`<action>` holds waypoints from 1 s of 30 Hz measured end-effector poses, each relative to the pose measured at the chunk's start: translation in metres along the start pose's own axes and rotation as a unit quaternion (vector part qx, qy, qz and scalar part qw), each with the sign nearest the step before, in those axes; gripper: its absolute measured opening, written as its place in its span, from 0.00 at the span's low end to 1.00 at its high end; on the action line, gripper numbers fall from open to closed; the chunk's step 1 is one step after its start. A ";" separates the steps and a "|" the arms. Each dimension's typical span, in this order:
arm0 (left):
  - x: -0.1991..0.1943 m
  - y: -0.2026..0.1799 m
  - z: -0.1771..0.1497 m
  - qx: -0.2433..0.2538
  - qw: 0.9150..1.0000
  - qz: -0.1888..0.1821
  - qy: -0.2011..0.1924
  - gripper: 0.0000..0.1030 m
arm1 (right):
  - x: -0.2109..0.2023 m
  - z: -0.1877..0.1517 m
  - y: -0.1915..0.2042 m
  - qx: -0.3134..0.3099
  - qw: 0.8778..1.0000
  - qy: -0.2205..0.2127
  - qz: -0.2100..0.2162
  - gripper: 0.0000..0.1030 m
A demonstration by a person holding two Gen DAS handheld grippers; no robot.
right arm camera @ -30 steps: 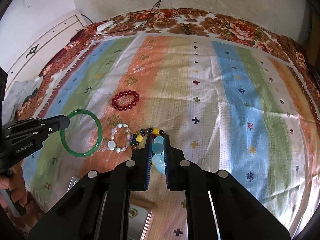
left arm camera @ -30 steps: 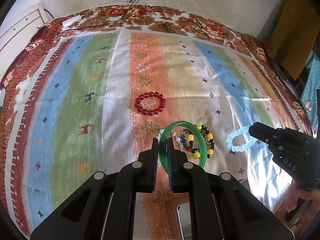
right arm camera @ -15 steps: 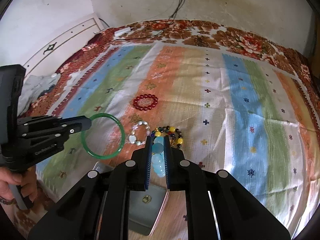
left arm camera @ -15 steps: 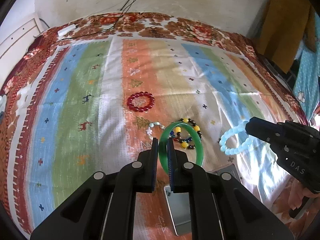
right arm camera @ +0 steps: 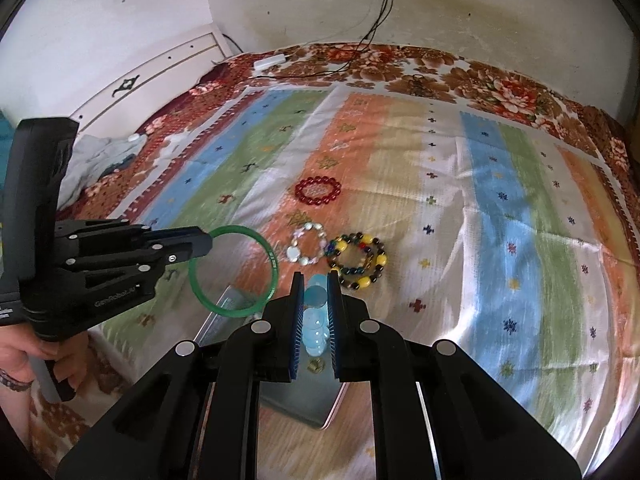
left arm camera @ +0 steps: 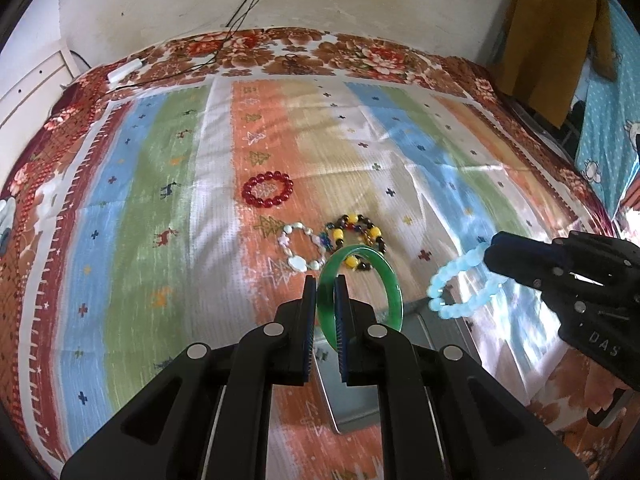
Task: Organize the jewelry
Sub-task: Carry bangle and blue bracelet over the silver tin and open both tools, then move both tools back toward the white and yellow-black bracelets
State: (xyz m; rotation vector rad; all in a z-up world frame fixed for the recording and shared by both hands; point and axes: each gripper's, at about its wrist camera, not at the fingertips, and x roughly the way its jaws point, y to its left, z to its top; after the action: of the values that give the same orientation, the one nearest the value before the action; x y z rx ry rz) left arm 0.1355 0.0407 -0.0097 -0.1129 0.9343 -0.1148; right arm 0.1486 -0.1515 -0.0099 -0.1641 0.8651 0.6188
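Observation:
My left gripper (left arm camera: pixel 325 280) is shut on a green bangle (left arm camera: pixel 394 290) and holds it above the near edge of a grey metal box (left arm camera: pixel 356 392). It also shows in the right wrist view (right arm camera: pixel 202 242) with the bangle (right arm camera: pixel 272 264). My right gripper (right arm camera: pixel 314 280) is shut on a pale blue bead bracelet (right arm camera: pixel 314 320) over the box (right arm camera: pixel 304 400); the bracelet also shows in the left wrist view (left arm camera: pixel 460 286). A red bead bracelet (left arm camera: pixel 267 189), a pearl bracelet (left arm camera: pixel 302 250) and a yellow-and-dark bead bracelet (left arm camera: pixel 358 236) lie on the striped cloth.
The striped cloth (left arm camera: pixel 140 200) covers a bed with a floral border. A white charger and black cables (left arm camera: pixel 124 70) lie at the far edge. A white headboard (right arm camera: pixel 152 76) is at the left. A brown garment (left arm camera: pixel 548 32) hangs at the right.
Both grippers have lifted and pulled back toward me with their bracelets. The grey box has come further into view under them. The bracelets on the cloth have not moved.

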 end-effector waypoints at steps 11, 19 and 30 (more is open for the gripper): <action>-0.003 -0.017 -0.024 0.020 1.000 0.004 0.012 0.09 | 0.001 -0.029 0.013 -0.006 1.000 0.029 0.010 0.12; -0.002 -0.008 -0.021 0.007 1.000 0.030 0.005 0.40 | 0.006 -0.033 0.002 0.009 0.999 0.038 -0.005 0.42; 0.002 0.003 -0.014 -0.009 0.999 0.037 0.007 0.48 | 0.016 -0.029 -0.011 0.024 0.998 0.044 -0.023 0.55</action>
State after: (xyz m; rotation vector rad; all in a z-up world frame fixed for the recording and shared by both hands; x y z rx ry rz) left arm 0.1255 0.0427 -0.0202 -0.0948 0.9523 -0.0380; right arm 0.1435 -0.1646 -0.0418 -0.1689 0.9582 0.5499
